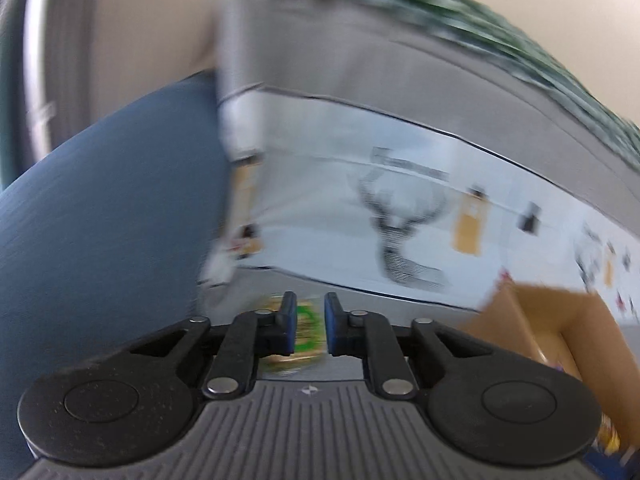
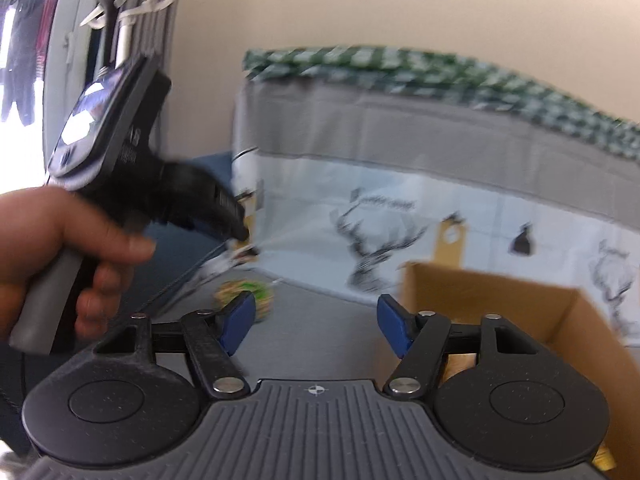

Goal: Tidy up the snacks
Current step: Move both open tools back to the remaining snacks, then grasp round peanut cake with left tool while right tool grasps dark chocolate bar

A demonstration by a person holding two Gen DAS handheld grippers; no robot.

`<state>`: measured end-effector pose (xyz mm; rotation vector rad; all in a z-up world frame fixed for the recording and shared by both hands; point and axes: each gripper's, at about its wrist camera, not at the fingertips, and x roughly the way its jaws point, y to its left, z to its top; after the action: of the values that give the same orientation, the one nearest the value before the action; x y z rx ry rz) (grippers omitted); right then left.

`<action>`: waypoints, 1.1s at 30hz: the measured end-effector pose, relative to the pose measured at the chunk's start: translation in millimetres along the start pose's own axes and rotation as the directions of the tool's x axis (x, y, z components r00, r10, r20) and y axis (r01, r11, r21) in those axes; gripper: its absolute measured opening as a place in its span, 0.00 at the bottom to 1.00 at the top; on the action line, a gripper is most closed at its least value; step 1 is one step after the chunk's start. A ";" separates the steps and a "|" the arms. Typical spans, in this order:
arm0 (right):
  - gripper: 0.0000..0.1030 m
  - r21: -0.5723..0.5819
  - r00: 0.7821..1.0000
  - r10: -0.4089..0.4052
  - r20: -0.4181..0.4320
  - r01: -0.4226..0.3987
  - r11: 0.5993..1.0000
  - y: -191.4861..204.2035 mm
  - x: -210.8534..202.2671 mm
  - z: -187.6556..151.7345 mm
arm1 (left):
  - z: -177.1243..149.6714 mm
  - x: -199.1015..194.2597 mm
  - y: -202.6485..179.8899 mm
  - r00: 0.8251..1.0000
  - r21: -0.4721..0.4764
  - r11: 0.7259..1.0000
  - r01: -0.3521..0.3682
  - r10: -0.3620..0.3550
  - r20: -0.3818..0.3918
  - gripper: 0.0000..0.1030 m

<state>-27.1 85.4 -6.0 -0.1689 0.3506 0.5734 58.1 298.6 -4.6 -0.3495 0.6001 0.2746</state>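
- Biggest thing out there: a bed (image 2: 420, 136) across the far side, grey cover, green checked blanket on top, a white sheet printed with stags hanging down its front.
- Grey floor (image 2: 320, 312) runs from the bed to us. Not a desk in sight.
- On the right, an open cardboard box (image 2: 500, 300) stands on the floor near the bed. A glimpse of yellow packaging shows low inside it, so some snacks look packed already; how many, I can't tell.
- Over to the left, a hand (image 2: 60, 248) grips the left gripper's handle.
- Right gripper (image 2: 316, 322) has its blue pads wide apart, nothing between them, hovering beside the box.
- Left gripper (image 1: 311, 330) has pads close together, with a green-and-yellow snack pack (image 1: 306, 330) showing in the narrow gap. Everything's blurred; whether it's clamped on the pack or merely lined up above it, I can't tell.
- That same pack (image 2: 246, 296) appears left of the box on the floor. Job's partway, I'd say.
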 end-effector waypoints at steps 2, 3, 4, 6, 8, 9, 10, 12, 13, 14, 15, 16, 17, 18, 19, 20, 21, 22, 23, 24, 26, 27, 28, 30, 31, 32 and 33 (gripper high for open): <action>0.40 -0.012 1.000 0.020 -0.007 -0.021 1.000 16.5 12.4 -4.4 | 2.5 2.7 19.9 1.000 -0.071 0.997 -0.014 0.013 -0.022 0.13; 0.40 -0.021 0.999 0.031 -0.015 -0.031 0.999 23.8 19.6 -6.5 | 2.4 4.1 27.2 0.999 -0.098 0.995 -0.014 0.011 -0.034 0.13; 0.38 -0.023 0.999 0.036 -0.023 -0.037 0.999 30.3 26.9 -8.8 | 1.9 4.9 31.8 0.999 -0.113 0.993 -0.014 0.009 -0.045 0.13; 0.38 -0.014 0.998 0.042 -0.048 -0.042 0.999 40.6 44.1 -15.0 | 1.7 6.6 36.7 0.998 -0.121 0.992 -0.022 0.015 -0.060 0.13; 0.38 0.006 0.995 0.042 -0.089 -0.042 0.999 47.3 64.2 -18.7 | 1.9 8.3 40.1 0.998 -0.124 0.992 -0.025 0.017 -0.065 0.13; 0.40 0.017 0.994 0.056 -0.098 -0.055 0.998 48.6 73.5 -20.3 | 1.5 9.5 40.3 0.998 -0.128 0.991 -0.025 0.016 -0.068 0.13; 0.45 0.012 0.993 0.060 -0.104 -0.059 0.998 51.3 82.3 -23.4 | 1.6 11.3 39.3 0.997 -0.131 0.991 -0.027 0.017 -0.072 0.13; 0.57 0.008 0.990 0.040 -0.135 -0.039 0.999 55.0 98.0 -28.6 | 1.1 14.2 40.8 0.996 -0.136 0.990 -0.029 0.018 -0.083 0.13; 0.63 0.025 0.988 0.061 -0.142 -0.058 0.998 55.1 104.1 -31.4 | 0.8 15.9 41.4 0.996 -0.138 0.990 -0.029 0.018 -0.084 0.13; 0.70 0.029 0.987 0.075 -0.143 -0.072 0.997 55.7 109.6 -35.6 | 0.4 17.9 41.6 0.996 -0.139 0.990 -0.032 0.020 -0.089 0.13; 0.72 0.023 0.985 0.066 -0.160 -0.063 0.998 57.4 116.4 -38.6 | 0.1 20.2 42.2 0.995 -0.140 0.990 -0.035 0.021 -0.096 0.13; 0.72 0.026 0.981 0.058 -0.183 -0.055 0.998 58.7 123.1 -39.6 | 0.0 22.5 42.9 0.995 -0.140 0.990 -0.036 0.021 -0.102 0.14; 0.72 0.042 0.980 0.076 -0.185 -0.069 0.997 58.4 127.6 -39.4 | 0.2 24.3 43.7 0.994 -0.143 0.989 -0.038 0.023 -0.108 0.14; 0.73 0.043 0.980 0.089 -0.179 -0.082 0.996 59.1 131.5 -39.4 | 0.2 25.0 45.1 0.993 -0.151 0.988 -0.041 0.024 -0.112 0.14; 0.76 0.025 0.980 0.088 -0.178 -0.085 0.996 61.5 135.5 -40.2 | 0.3 26.1 46.2 0.993 -0.159 0.986 -0.038 0.019 -0.116 0.14; 0.77 0.002 0.979 0.086 -0.185 -0.087 0.996 64.8 140.9 -41.6 | 0.8 28.3 46.1 0.993 -0.164 0.986 -0.032 0.013 -0.118 0.14; 0.77 -0.006 0.976 0.093 -0.196 -0.096 0.995 66.2 146.3 -42.6 | 0.6 28.7 46.6 0.993 -0.167 0.986 -0.031 0.011 -0.119 0.14; 0.77 -0.008 0.973 0.101 -0.209 -0.105 0.994 67.5 151.4 -44.2 | 0.5 29.3 46.2 0.993 -0.165 0.986 -0.032 0.012 -0.121 0.14; 0.77 -0.005 0.970 0.101 -0.222 -0.105 0.994 68.1 156.0 -45.9 | 0.5 30.4 45.4 0.992 -0.163 0.986 -0.034 0.013 -0.124 0.14; 0.77 0.001 0.967 0.098 -0.236 -0.101 0.995 68.7 160.5 -47.7 | 0.3 31.3 44.5 0.992 -0.161 0.986 -0.035 0.015 -0.126 0.15; 0.76 0.016 0.960 0.098 -0.263 -0.097 0.995 69.1 165.8 -50.9 | 0.0 34.0 43.1 0.991 -0.161 0.986 -0.037 0.015 -0.134 0.15; 0.76 0.020 0.959 0.101 -0.266 -0.099 0.995 68.7 167.5 -52.0 | -0.3 35.5 42.5 0.990 -0.161 0.986 -0.038 0.016 -0.139 0.15; 0.74 0.021 0.959 0.107 -0.262 -0.105 0.994 68.6 166.5 -52.1 | -0.3 36.6 42.1 0.990 -0.161 0.986 -0.039 0.016 -0.141 0.15; 0.59 0.012 0.959 0.124 -0.254 -0.125 0.992 69.9 165.2 -52.3 | -0.3 37.8 41.3 0.990 -0.165 0.986 -0.040 0.016 -0.142 0.16; 0.48 0.002 0.960 0.130 -0.248 -0.134 0.991 71.1 163.7 -52.1 | -0.1 38.1 41.1 0.990 -0.165 0.985 -0.039 0.015 -0.141 0.17; 0.45 -0.006 0.962 0.131 -0.240 -0.137 0.991 72.0 161.6 -52.2 | -0.2 38.2 40.7 0.990 -0.165 0.986 -0.037 0.014 -0.140 0.17; 0.43 -0.005 0.964 0.136 -0.229 -0.141 0.990 71.8 159.8 -52.1 | 0.1 38.5 40.5 0.990 -0.165 0.986 -0.036 0.013 -0.139 0.17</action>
<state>43.6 211.6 -117.6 -0.2331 0.5838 0.6985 74.5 341.1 -37.0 -0.5266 0.7190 0.3278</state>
